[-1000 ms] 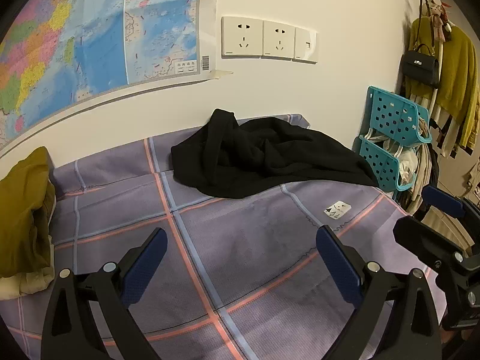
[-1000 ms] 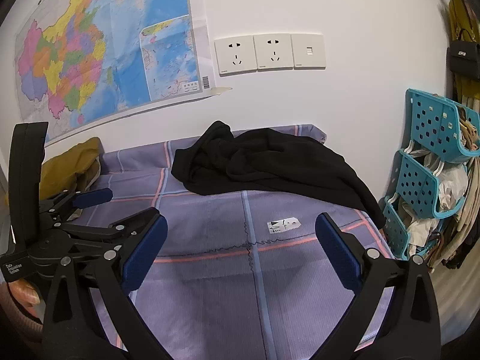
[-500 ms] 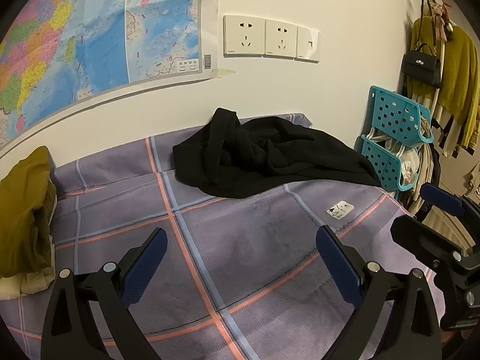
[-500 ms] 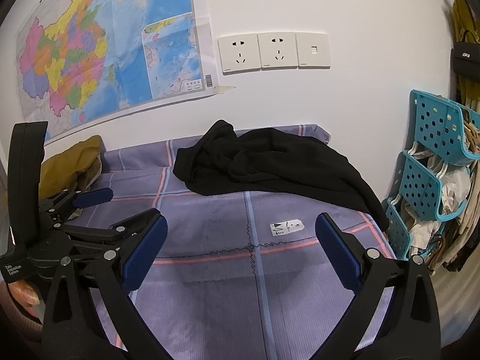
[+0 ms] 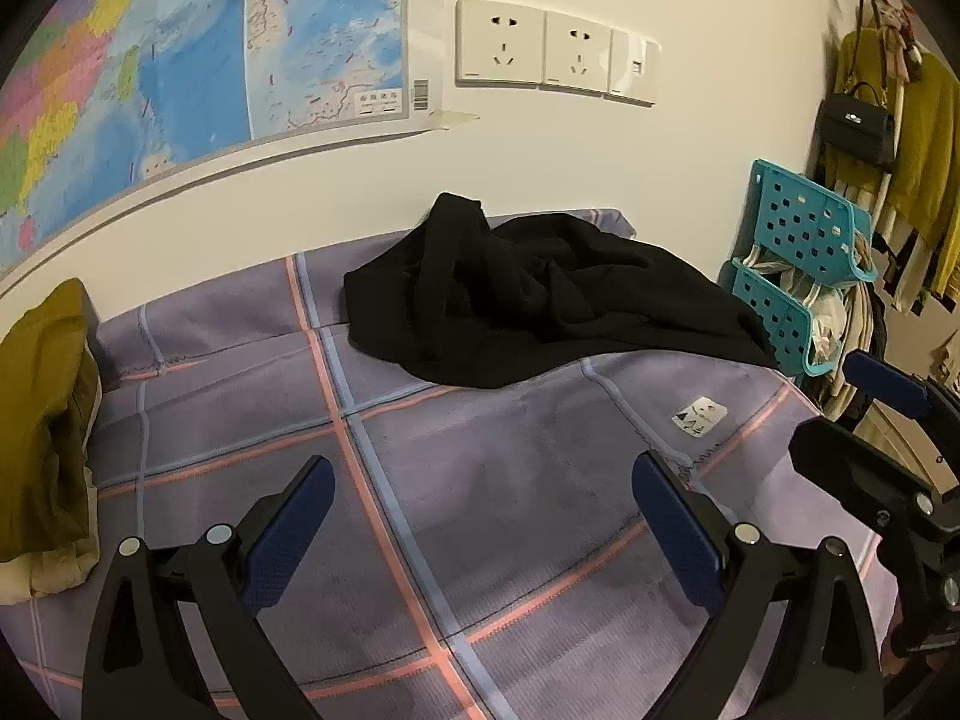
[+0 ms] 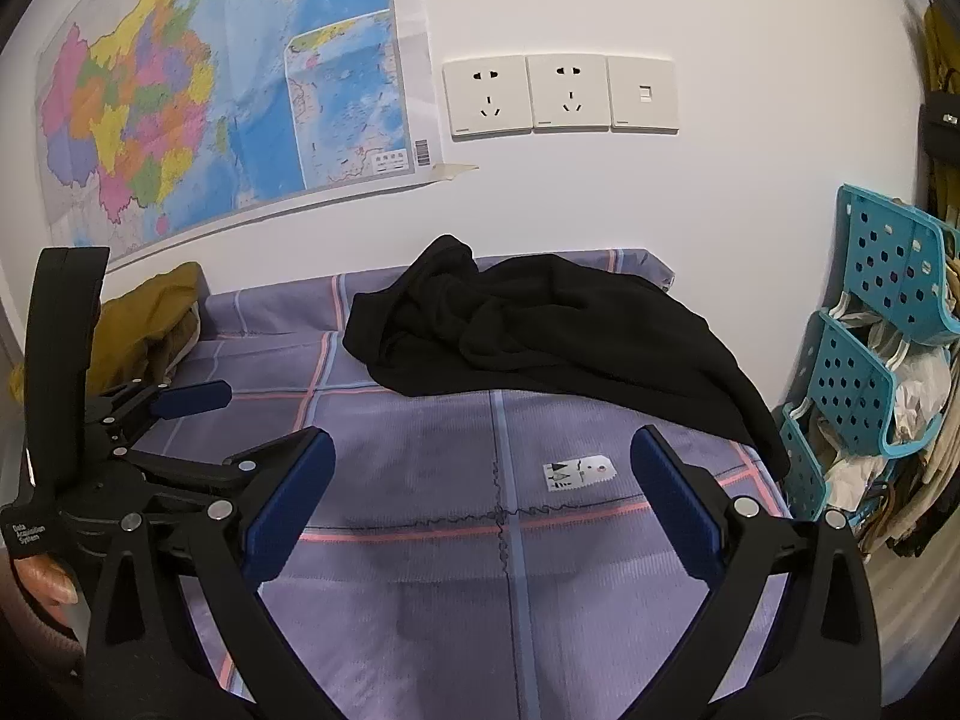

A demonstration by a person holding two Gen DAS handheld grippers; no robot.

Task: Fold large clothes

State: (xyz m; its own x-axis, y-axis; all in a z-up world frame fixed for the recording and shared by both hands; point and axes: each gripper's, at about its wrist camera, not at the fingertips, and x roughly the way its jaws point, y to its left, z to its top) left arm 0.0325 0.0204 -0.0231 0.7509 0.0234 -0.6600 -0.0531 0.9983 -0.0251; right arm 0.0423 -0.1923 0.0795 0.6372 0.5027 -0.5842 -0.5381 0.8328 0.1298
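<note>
The black garment point(image 5: 540, 294) lies in a messy heap at the far side of the bed point(image 5: 492, 480), against the wall under the sockets point(image 6: 558, 95). One edge droops over the bed's right side, near the blue rack point(image 6: 870, 348). Since a second ago, almost nothing has changed: both grippers have crept just a little closer, and the heap looks the same. The left gripper point(image 5: 480, 528) has its jaws wide apart and holds nothing. The right gripper point(image 6: 480, 498) is spread wide too, and empty. Both hang over bare sheet, well apart from the cloth. So the folding has probably not begun; the reach toward the heap comes first.
</note>
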